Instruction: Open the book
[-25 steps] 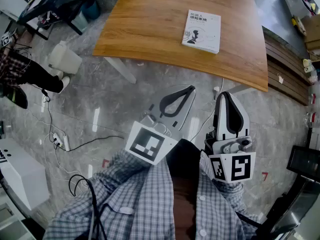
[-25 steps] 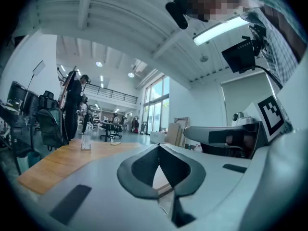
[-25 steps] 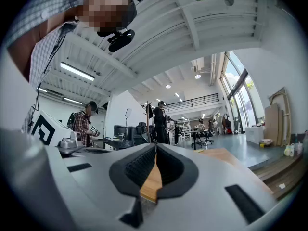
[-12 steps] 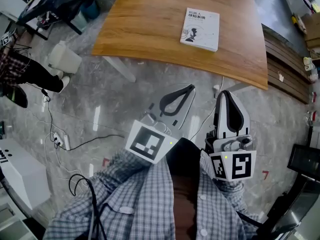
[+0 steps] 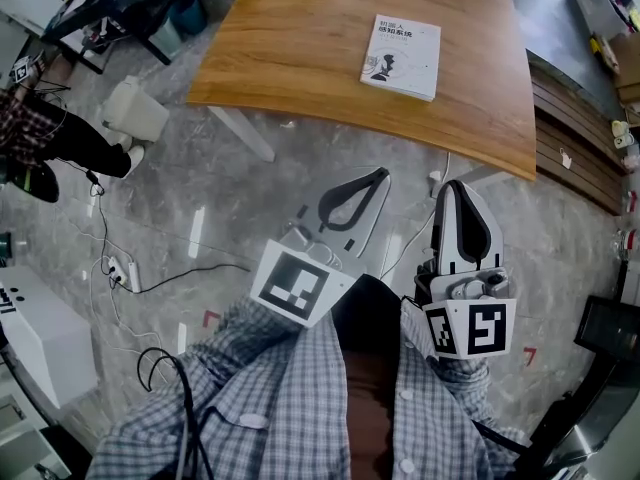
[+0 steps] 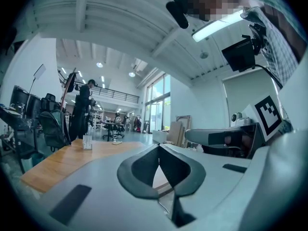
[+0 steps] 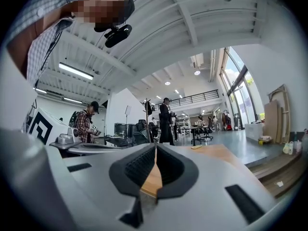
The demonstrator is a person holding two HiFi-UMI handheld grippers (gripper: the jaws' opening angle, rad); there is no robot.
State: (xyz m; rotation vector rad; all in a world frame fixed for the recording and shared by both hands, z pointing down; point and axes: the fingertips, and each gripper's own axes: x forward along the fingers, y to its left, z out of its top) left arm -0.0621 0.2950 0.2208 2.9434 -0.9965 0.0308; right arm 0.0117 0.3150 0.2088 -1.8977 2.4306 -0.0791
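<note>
Head view: the book (image 5: pixel 401 56) is not open yet. My left tongs (image 5: pixel 381 175) and right tongs (image 5: pixel 452 185) are squeezed together, empty.

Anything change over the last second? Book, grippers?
Nothing visibly changed. The book lies closed on the table, untouched. The left gripper and right gripper stay shut and empty, held short of the table.

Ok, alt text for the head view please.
A closed white book lies on a wooden table, seen from above. Nearer the camera, the left tongs and right tongs, both shut and empty, are held over the grey floor, short of the table.
</note>
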